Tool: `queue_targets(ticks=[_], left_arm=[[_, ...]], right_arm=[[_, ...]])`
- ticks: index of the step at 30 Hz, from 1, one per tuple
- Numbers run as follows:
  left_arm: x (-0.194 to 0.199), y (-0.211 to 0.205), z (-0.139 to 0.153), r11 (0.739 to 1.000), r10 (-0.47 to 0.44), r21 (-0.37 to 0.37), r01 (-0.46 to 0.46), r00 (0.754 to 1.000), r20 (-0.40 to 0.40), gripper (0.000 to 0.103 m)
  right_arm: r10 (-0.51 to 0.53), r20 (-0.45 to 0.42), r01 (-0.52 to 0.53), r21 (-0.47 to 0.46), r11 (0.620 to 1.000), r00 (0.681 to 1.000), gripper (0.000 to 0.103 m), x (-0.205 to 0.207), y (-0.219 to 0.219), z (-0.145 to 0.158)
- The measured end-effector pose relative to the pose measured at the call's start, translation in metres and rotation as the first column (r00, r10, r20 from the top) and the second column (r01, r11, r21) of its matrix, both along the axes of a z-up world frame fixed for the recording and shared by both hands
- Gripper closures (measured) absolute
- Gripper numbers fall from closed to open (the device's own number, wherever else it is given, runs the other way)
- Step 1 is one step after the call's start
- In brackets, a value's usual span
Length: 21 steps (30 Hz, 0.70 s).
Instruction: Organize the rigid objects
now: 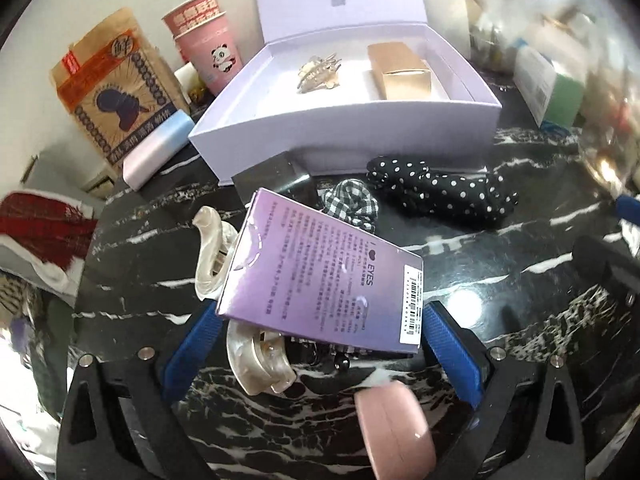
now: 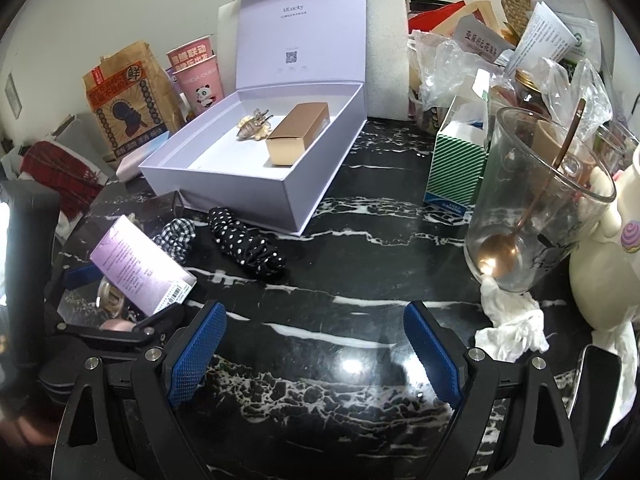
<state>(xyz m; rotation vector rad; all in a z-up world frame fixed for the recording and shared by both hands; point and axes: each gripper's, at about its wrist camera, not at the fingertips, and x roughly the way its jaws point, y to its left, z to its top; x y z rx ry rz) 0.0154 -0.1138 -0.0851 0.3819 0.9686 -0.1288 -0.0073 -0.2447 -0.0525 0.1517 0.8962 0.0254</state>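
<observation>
Left gripper (image 1: 320, 320): blue pads clamped on the two edges of a purple box (image 1: 320, 272), lifted and tilted above the black marble table (image 1: 500, 264).
Under the purple box: pearly hair claws (image 1: 212, 256) and a pink round case (image 1: 394, 428) lie on the table.
Right gripper (image 2: 316, 344): jaws spread wide, nothing between them, above bare marble.
White gift box (image 2: 256, 184): lid up; a gold box (image 2: 298, 134) and a gold hair clip (image 2: 252, 124) sit inside, near each other.
In front of the gift box: gingham scrunchie (image 2: 178, 236) beside a polka-dot scrunchie (image 2: 246, 246).
Far right: glass (image 2: 532, 204) with a spoon (image 2: 520, 232) leaning in it.
</observation>
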Motion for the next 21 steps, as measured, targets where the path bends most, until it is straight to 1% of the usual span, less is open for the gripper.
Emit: queue_targets(ticks=[4,6,8,9,11,13,14,16,21], left_arm=[[0.0,-0.006,0.003,0.994,-0.031,0.107,0.025,0.998,0.051,0.001],[-0.002,-0.01,0.003,0.984,-0.057,0.171,0.041,0.994,0.095,0.001],[-0.002,-0.012,0.002,0.979,-0.075,0.196,0.052,0.991,0.113,0.001],[-0.001,-0.011,0.002,0.981,-0.077,0.185,0.056,0.991,0.111,0.001],[0.002,-0.006,0.004,0.99,-0.084,0.117,0.073,0.992,0.09,0.001],[0.006,0.001,0.006,0.995,-0.089,0.056,0.084,0.993,0.082,0.008],[0.007,0.002,0.005,0.995,-0.088,0.052,0.083,0.993,0.085,0.012],[0.006,0.002,0.006,0.994,-0.099,0.054,0.094,0.991,0.09,0.012],[0.004,0.004,0.008,0.994,-0.112,0.032,0.109,0.987,0.114,0.012]], right_arm=[[0.006,-0.003,-0.006,-0.005,1.0,1.0,0.012,0.008,-0.001,0.0],[0.013,-0.006,-0.013,-0.004,1.0,1.0,0.012,0.012,0.0,-0.001],[0.018,-0.01,-0.018,-0.002,1.0,1.0,0.012,0.015,0.0,-0.002],[0.019,-0.015,-0.019,0.001,1.0,1.0,0.012,0.017,0.0,-0.003],[0.018,-0.021,-0.018,0.011,1.0,1.0,0.012,0.02,-0.001,-0.004],[0.016,-0.027,-0.016,0.021,1.0,1.0,0.012,0.024,-0.002,-0.006],[0.012,-0.029,-0.012,0.023,1.0,1.0,0.012,0.025,-0.003,-0.006],[0.007,-0.034,-0.006,0.024,1.0,0.999,0.012,0.028,-0.003,-0.007],[0.017,-0.036,-0.016,0.024,1.0,0.999,0.012,0.033,0.0,-0.006]])
